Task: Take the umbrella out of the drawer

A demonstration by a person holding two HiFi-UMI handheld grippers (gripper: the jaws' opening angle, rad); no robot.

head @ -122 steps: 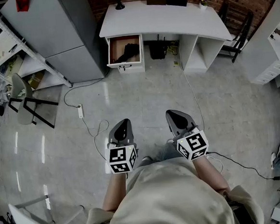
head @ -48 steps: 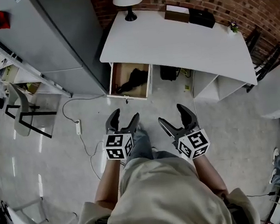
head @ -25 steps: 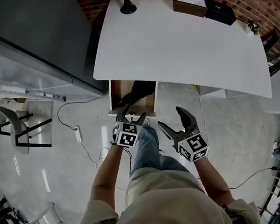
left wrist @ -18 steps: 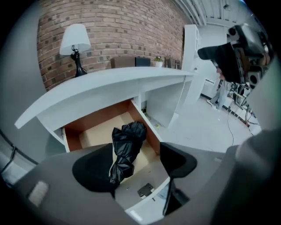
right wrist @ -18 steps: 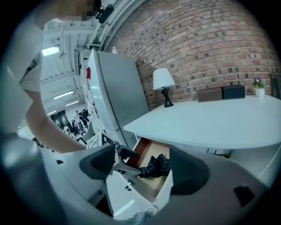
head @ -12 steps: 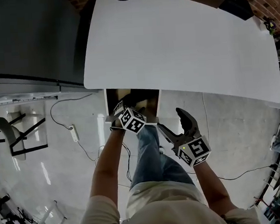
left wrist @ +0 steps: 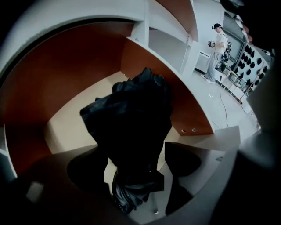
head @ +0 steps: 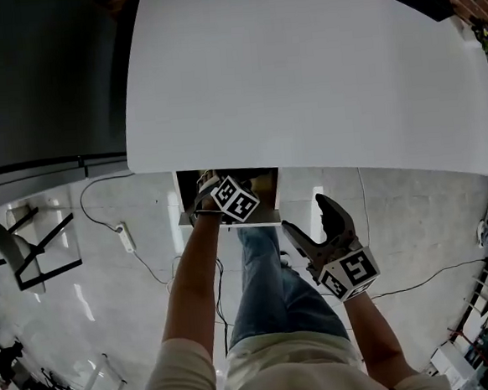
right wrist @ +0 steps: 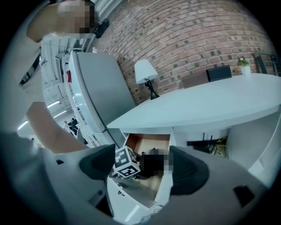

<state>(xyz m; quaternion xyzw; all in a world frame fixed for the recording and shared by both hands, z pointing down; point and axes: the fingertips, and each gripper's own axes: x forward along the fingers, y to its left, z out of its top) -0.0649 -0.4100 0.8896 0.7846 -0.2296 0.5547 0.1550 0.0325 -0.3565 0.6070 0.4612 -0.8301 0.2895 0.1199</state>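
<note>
Although deep inside the drawer (left wrist: pixel 61 79) with the left claw (left wrist: pixel 136 153), not gripping yet: jaws spread, straddling the near end of the umbrella (left wrist: pixel 131 110). Looks like thin slivers of drawer floor showing between each jaw and the black fabric, so reading it as no contact, or at most a graze on the left-hand jaw. Can't rule that out given the shadow.

Umbrella location: lying on the drawer floor, folded into a black bundle, running straight ahead of the left claw from between its jaws toward the back wall. Nothing else spotted in there.

Right claw (head: pixel 310 220): jaws wide apart, nothing between them, hanging in front of the drawer and to the right of the left claw, well clear of the umbrella. Looks up at the desk (right wrist: pixel 210 105) above and ahead, plus the left claw's marker cube (right wrist: pixel 127 162) at the drawer mouth.

Status, as a judgement:
- Done: drawer open; approach and alignment basically there.
- Left to do: close on the near end, lift clear of the drawer front, pull back out from under the desk top.
- Roughly midway, no extraction begun.
- Worth watching: loose fabric slipping out of the pinch, and snagging on the drawer front lip.
</note>
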